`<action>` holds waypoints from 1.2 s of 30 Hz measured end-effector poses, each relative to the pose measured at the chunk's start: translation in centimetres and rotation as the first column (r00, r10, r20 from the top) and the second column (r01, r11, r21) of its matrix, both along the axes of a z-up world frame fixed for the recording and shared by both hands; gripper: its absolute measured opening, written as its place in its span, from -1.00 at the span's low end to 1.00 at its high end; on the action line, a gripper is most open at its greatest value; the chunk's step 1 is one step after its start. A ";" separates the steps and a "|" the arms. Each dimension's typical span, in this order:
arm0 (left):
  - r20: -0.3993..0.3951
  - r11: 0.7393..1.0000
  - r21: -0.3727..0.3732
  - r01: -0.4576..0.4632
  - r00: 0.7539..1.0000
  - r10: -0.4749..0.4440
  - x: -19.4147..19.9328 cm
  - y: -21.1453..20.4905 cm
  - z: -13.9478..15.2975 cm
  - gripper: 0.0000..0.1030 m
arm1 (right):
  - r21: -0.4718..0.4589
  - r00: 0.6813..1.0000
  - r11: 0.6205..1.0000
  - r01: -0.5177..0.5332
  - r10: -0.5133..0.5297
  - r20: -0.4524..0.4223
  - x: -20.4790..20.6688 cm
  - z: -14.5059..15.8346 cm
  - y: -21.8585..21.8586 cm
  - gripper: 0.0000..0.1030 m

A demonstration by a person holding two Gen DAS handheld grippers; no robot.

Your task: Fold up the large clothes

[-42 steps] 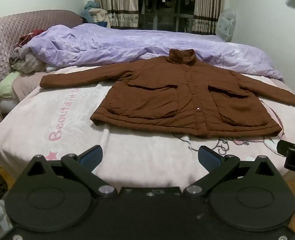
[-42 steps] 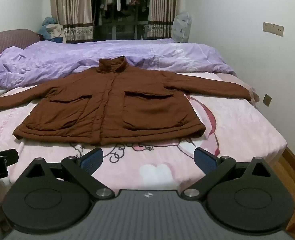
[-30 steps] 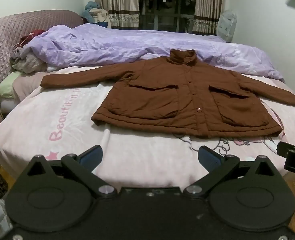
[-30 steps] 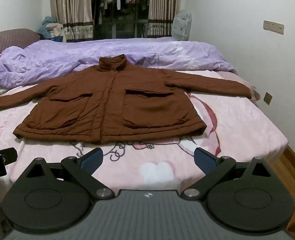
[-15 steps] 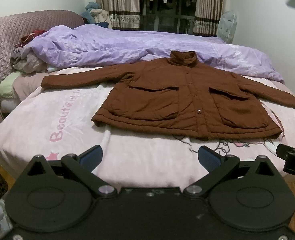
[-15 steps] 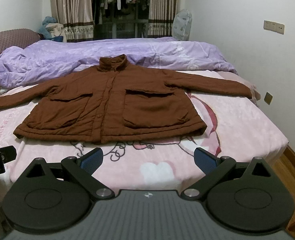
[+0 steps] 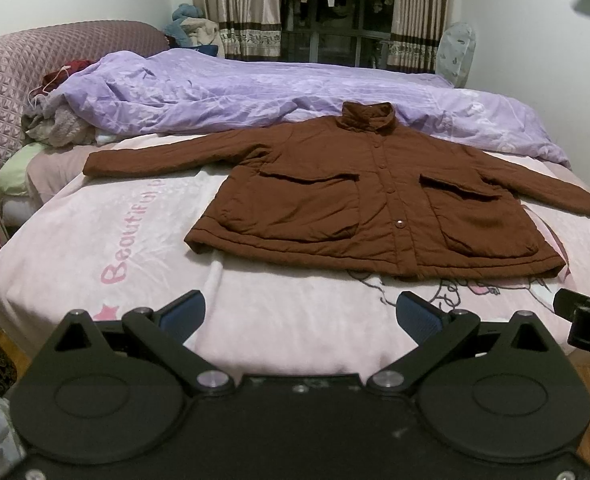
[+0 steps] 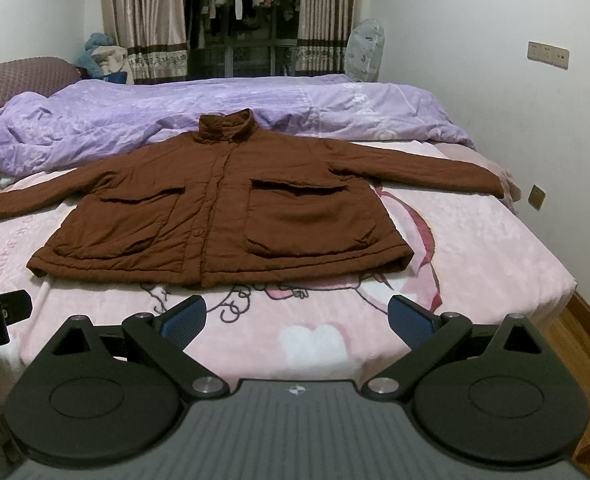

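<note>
A brown quilted jacket lies flat and face up on the pink bed, buttoned, both sleeves stretched out sideways, collar toward the far side. My left gripper hovers open over the near edge of the bed, short of the jacket's hem, with nothing between its blue pads. My right gripper is likewise open and empty, just before the hem. Each gripper's black body shows at the edge of the other's view.
A rumpled purple duvet lies behind the jacket. A quilted headboard and loose clothes sit at the left. The white wall runs along the right of the bed; wooden floor shows below.
Both grippers have crept slightly closer to the bed, so the jacket sits a little lower and larger in view. Neither gripper's opening changed.
</note>
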State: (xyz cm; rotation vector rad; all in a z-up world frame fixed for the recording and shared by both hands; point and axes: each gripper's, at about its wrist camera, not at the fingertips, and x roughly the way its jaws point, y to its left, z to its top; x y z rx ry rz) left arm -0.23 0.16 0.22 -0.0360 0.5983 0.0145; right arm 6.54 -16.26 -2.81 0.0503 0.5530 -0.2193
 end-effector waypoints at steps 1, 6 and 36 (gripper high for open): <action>0.000 1.000 0.000 0.000 1.000 0.000 0.0 0.0 0.0 1.00 | 0.001 1.000 1.000 0.001 -0.001 0.001 0.0 0.0 0.0 1.00; 0.000 1.000 0.000 0.001 1.000 -0.001 0.0 0.0 0.0 1.00 | 0.000 1.000 1.000 0.001 -0.001 0.001 0.0 0.0 0.1 1.00; 0.005 1.000 -0.002 0.003 1.000 -0.003 0.0 0.0 0.1 1.00 | -0.003 1.000 1.000 -0.001 0.001 0.003 0.2 0.0 0.5 1.00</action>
